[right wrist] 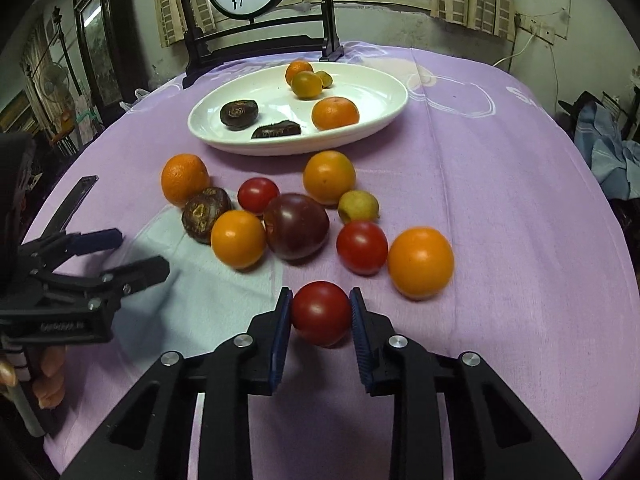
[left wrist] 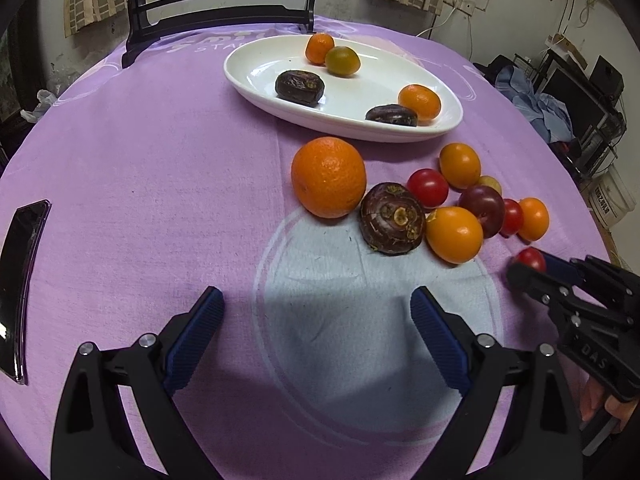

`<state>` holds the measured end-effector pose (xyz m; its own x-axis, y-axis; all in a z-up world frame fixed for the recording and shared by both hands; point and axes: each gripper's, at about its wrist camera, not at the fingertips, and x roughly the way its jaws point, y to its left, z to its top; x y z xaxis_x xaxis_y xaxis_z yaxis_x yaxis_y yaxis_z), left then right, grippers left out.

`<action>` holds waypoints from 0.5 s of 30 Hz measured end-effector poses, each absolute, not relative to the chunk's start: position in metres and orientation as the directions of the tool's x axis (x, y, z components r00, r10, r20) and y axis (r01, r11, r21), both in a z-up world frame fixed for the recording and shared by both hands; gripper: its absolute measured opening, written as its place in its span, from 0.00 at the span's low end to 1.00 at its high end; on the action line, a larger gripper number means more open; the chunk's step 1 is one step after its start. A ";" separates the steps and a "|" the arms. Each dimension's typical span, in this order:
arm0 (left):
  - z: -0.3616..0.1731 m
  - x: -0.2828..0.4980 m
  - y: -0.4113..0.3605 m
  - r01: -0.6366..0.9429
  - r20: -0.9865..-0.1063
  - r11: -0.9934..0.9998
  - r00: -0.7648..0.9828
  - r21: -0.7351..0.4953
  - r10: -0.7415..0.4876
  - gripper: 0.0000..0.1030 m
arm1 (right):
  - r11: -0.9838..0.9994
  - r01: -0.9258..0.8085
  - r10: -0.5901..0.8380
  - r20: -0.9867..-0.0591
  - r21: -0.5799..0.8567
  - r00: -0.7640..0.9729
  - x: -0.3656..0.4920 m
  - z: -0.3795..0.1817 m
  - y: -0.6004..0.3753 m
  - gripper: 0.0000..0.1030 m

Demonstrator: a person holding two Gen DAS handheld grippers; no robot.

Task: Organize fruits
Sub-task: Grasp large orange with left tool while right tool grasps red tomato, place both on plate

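My right gripper (right wrist: pixel 321 312) is shut on a red tomato (right wrist: pixel 321 312) that rests on the purple cloth, its blue pads pressing both sides; the left wrist view shows that gripper (left wrist: pixel 530 266) at the right with the same red tomato (left wrist: pixel 531 259). My left gripper (left wrist: pixel 316 308) is open above a pale blue patch of the cloth, nothing between its fingers. Ahead lies a cluster of loose fruit: a large orange (left wrist: pixel 328 177), a dark brown fruit (left wrist: pixel 392 219), a dark purple tomato (right wrist: pixel 296 226), other red and orange ones. A white oval plate (right wrist: pixel 372 92) farther back holds several small oranges and two dark fruits.
A dark chair back (right wrist: pixel 256 44) stands behind the plate at the table's far edge. A black phone-like slab (left wrist: pixel 22 284) lies on the cloth at the left. Beyond the table's right edge are clothes and clutter (left wrist: pixel 548 108). A person's fingers hold the left gripper's handle (right wrist: pixel 48 376).
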<state>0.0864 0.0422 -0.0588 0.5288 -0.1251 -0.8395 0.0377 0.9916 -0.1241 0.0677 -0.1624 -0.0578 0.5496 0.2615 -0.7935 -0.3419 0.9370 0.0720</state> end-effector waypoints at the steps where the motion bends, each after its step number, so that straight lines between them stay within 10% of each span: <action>1: -0.059 0.086 0.042 0.035 -0.842 0.992 0.526 -0.123 -0.123 0.90 | 0.936 -0.345 0.266 -0.792 0.075 0.550 0.065 -0.057 -0.164 0.28; 15: -0.049 0.099 0.013 0.084 -0.857 0.993 0.503 -0.082 -0.114 0.89 | 0.923 -0.362 0.329 -0.761 0.133 0.559 0.040 -0.055 -0.202 0.28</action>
